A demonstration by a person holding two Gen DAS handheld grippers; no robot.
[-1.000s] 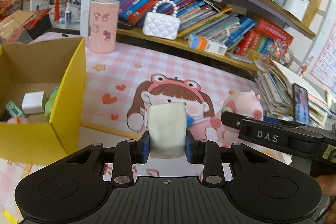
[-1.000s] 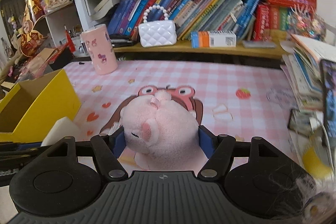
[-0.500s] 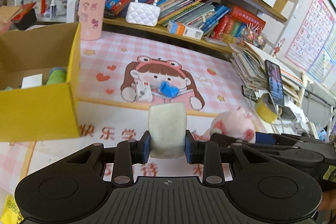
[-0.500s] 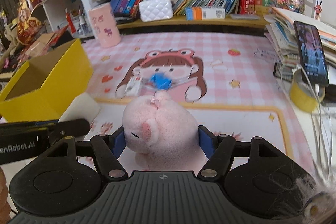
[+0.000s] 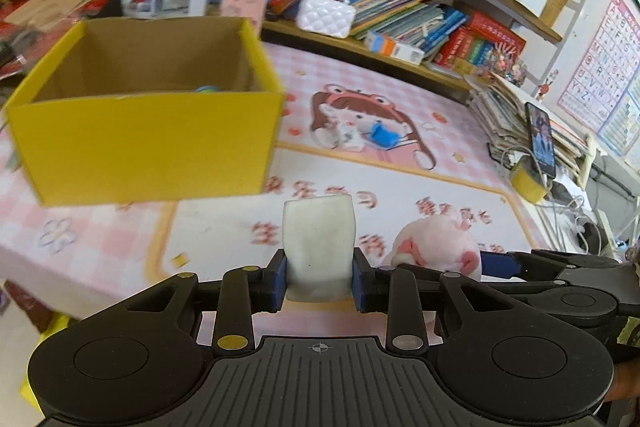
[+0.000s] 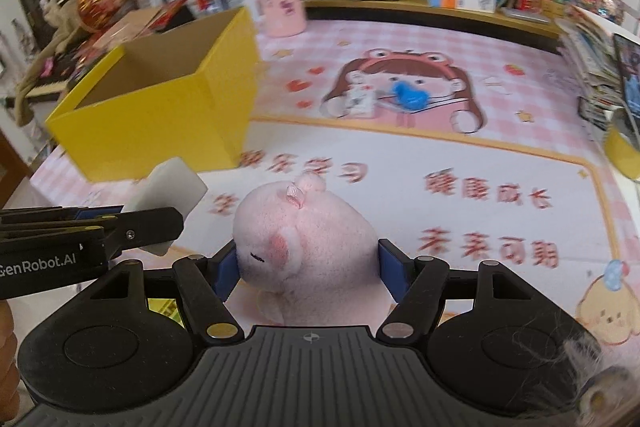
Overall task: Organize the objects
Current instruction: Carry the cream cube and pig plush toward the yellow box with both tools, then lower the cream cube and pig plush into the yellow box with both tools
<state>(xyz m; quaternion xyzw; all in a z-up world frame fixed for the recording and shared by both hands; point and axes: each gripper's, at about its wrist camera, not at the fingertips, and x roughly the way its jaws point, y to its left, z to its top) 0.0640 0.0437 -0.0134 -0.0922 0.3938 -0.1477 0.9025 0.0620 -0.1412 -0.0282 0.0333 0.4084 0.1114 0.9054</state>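
Right now you are holding something in each pair of tongs. Your left gripper (image 5: 319, 279) is pinching a white foam block (image 5: 319, 247) between its blue pads, the jaws standing close together; the block is sticking up and forward past the fingertips, its lower end seated between them. Your right gripper (image 6: 308, 269) is clamping a pink plush pig (image 6: 304, 235), with the jaws standing about half spread around its soft body and the blue pads pressing into both flanks. The pig is lying with its closed eye and blushing cheek turned toward the left pad, and a small ribbon loop is standing up on top.

Both loads are hanging above the pink cartoon mat (image 5: 400, 187), side by side, with the pig just to the right of the block in the left wrist view. An open yellow cardboard box (image 5: 148, 139) is sitting on the mat ahead and to the left of both grippers, well apart from them. On the mat's printed girl, a blue clip-like piece (image 6: 410, 95) and a small white item (image 6: 360, 101) are lying near each other.
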